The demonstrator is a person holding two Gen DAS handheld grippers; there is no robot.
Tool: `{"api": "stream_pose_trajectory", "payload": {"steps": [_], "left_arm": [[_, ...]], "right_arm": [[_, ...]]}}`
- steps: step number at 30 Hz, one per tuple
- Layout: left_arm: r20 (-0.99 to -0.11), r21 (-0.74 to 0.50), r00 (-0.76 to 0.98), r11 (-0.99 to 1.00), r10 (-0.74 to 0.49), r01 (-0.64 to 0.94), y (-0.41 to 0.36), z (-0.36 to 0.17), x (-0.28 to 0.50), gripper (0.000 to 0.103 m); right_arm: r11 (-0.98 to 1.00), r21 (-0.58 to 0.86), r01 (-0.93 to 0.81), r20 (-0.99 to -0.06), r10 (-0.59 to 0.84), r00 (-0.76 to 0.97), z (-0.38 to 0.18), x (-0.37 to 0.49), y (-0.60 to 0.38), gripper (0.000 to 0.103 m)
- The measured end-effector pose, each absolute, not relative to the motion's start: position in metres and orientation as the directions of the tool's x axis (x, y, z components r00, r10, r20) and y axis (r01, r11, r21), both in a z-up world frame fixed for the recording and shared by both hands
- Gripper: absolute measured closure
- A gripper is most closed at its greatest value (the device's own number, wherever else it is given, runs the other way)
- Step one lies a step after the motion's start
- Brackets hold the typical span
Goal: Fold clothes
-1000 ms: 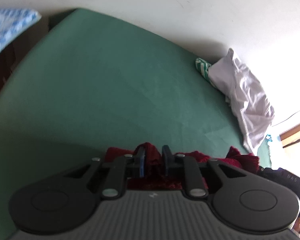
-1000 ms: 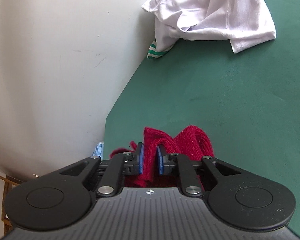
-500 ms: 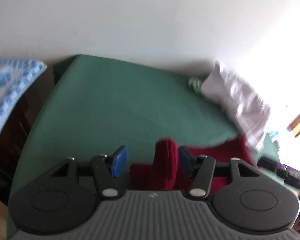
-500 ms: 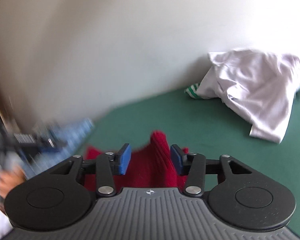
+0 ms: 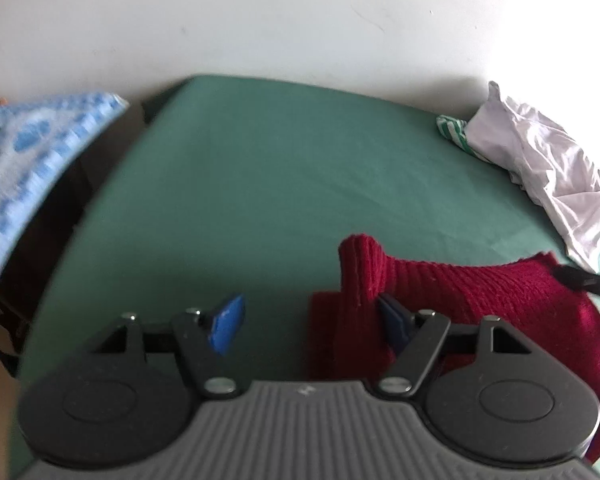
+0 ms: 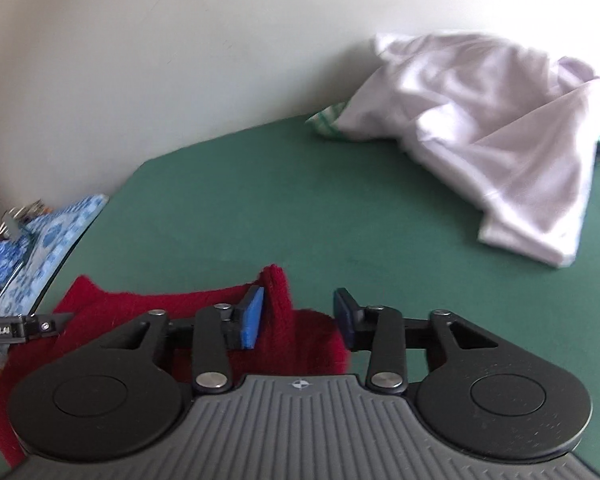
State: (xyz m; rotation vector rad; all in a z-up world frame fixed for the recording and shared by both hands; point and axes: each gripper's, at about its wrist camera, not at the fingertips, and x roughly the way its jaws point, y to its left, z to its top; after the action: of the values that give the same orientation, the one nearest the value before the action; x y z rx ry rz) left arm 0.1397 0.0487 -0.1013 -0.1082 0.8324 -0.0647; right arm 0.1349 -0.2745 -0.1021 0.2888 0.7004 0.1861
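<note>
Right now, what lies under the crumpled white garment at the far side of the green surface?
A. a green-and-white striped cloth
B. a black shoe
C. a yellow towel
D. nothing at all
A: a green-and-white striped cloth peeks out from under the white garment.

My fingers (image 5: 227, 326) wear matt blue pads. The red sweater (image 5: 460, 292) is coarse ribbed knit; the white shirt (image 6: 500, 128) smooth cloth; the worktop (image 5: 279, 184) matt green fabric.

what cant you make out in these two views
- Red knit garment: near part hidden behind the gripper body in both wrist views.
- Green-striped cloth: mostly buried under the white garment.
- Blue patterned cloth: blurred, cut by the left edge.
- White garment: blurred in the right wrist view.
</note>
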Motion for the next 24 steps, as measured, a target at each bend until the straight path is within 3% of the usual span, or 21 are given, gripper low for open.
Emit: {"api": "stream_pose_trajectory", "payload": {"steps": [3, 5, 6, 10, 12, 13, 14, 16, 18, 20, 24], "left_arm": [[-0.718, -0.053, 0.696, 0.999, -0.035, -0.004, 0.058, -0.096, 0.121, 0.036], [-0.678, 0.048, 0.735, 0.999, 0.027, 0.008, 0.046, -0.089, 0.101, 0.061], [-0.654, 0.101, 0.754, 0.995, 0.055, 0.015, 0.039, -0.086, 0.092, 0.062], [-0.65, 0.066, 0.76, 0.994, -0.026, 0.091, 0.018, -0.085, 0.075, 0.057], [-0.667, 0.087, 0.745, 0.991, -0.017, 0.101, 0.01, -0.095, 0.079, 0.057], [-0.676, 0.106, 0.737, 0.99, 0.001, 0.095, 0.008, -0.1, 0.082, 0.057], [-0.685, 0.125, 0.728, 0.989, 0.024, 0.085, 0.009, -0.105, 0.084, 0.057], [-0.7, 0.136, 0.713, 0.988, 0.045, 0.071, 0.015, -0.11, 0.085, 0.057], [-0.708, 0.07, 0.706, 0.995, -0.004, 0.076, 0.029, -0.101, 0.076, 0.051], [-0.721, 0.027, 0.691, 0.995, -0.048, 0.097, 0.041, -0.092, 0.064, 0.038], [-0.747, -0.048, 0.657, 0.993, -0.105, 0.104, 0.05, -0.089, 0.039, 0.032]], "right_arm": [[0.915, 0.397, -0.071, -0.566, 0.305, 0.766, -0.085, 0.1, -0.299, 0.062], [0.897, 0.426, -0.118, -0.537, 0.356, 0.765, -0.076, 0.075, -0.305, 0.065], [0.89, 0.43, -0.149, -0.522, 0.38, 0.764, -0.072, 0.063, -0.304, 0.065], [0.849, 0.454, -0.269, -0.501, 0.493, 0.711, -0.075, 0.04, -0.283, 0.066], [0.869, 0.429, -0.245, -0.552, 0.467, 0.691, -0.088, 0.045, -0.274, 0.069], [0.891, 0.411, -0.194, -0.587, 0.422, 0.691, -0.096, 0.049, -0.274, 0.074], [0.895, 0.422, -0.143, -0.605, 0.396, 0.691, -0.104, 0.052, -0.279, 0.088], [0.865, 0.496, -0.081, -0.594, 0.406, 0.694, -0.106, 0.053, -0.292, 0.091], [0.855, 0.513, -0.079, -0.566, 0.407, 0.717, -0.096, 0.047, -0.302, 0.082], [0.874, 0.479, -0.08, -0.567, 0.378, 0.732, -0.087, 0.038, -0.311, 0.06], [0.871, 0.481, -0.099, -0.621, 0.417, 0.664, -0.085, 0.022, -0.321, 0.057]]}}
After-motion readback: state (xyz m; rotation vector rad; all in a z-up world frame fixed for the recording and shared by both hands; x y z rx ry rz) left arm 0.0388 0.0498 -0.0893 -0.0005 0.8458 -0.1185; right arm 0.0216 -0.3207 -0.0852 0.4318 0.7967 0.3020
